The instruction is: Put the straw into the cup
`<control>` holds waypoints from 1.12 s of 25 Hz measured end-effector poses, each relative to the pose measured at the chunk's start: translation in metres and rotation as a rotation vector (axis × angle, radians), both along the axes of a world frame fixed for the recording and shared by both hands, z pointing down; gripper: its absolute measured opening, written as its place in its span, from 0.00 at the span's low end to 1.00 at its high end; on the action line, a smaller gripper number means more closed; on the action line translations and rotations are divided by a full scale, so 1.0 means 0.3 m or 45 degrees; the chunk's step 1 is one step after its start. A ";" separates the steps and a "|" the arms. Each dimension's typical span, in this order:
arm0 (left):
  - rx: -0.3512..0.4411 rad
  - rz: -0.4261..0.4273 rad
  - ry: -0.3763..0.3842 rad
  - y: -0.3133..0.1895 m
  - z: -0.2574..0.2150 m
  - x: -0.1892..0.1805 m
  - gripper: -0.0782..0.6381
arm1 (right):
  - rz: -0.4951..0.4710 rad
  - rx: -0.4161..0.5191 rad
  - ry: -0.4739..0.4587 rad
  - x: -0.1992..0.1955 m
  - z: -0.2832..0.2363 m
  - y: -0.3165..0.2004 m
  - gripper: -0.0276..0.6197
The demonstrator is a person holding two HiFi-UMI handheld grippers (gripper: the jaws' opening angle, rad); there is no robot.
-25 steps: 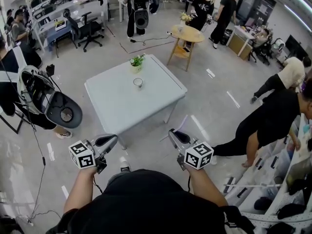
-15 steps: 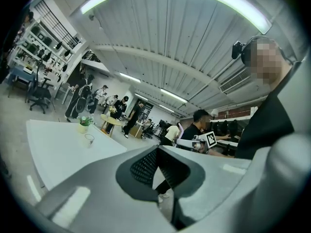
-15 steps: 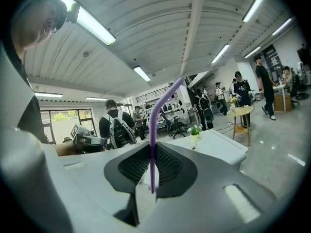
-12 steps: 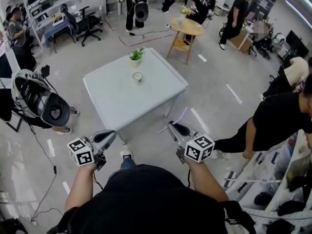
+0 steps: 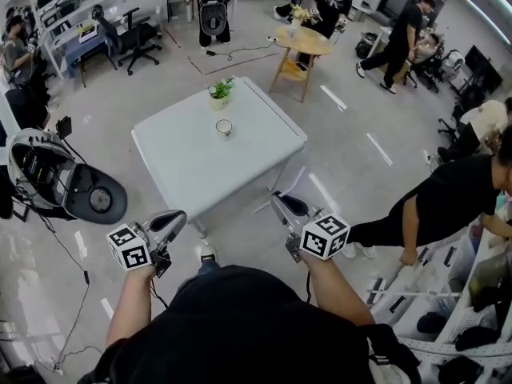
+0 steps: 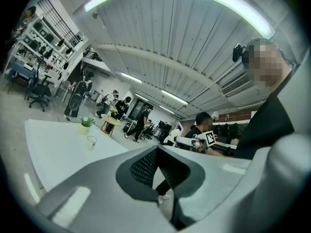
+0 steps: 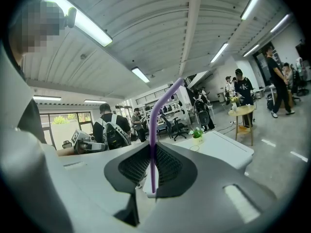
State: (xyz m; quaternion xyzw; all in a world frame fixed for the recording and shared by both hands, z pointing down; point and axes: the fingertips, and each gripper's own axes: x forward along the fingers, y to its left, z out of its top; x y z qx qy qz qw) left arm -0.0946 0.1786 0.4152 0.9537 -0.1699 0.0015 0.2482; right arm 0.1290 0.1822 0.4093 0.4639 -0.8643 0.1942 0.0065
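Purple straw [image 7: 151,144] stands pinched in my right gripper [image 7: 153,153], my left gripper [image 6: 156,154] has its jaws together on nothing, and the cup [image 5: 224,126] sits on the table [image 5: 240,162] ahead.

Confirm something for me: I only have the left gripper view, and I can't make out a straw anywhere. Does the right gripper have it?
Observer: Yes. In its own view the right gripper is shut on a purple straw, upright between the pads.
Operator: Which end is up?
Observer: The bent end; above the pads it angles toward that view's right.
Operator: How near the cup are we?
Observer: The head view shows the left gripper and the right one either side of the table's near corner, neither over the tabletop; the cup stands past the middle, before a potted plant.
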 end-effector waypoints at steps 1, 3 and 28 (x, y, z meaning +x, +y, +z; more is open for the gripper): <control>-0.003 0.001 0.001 -0.015 0.003 -0.003 0.11 | 0.002 0.000 -0.003 -0.002 0.000 -0.016 0.13; -0.008 0.007 0.011 -0.041 0.013 -0.004 0.11 | 0.004 0.000 -0.012 -0.003 -0.001 -0.042 0.13; -0.077 0.086 0.044 -0.350 0.019 -0.028 0.11 | 0.042 -0.064 -0.093 -0.044 0.028 -0.325 0.13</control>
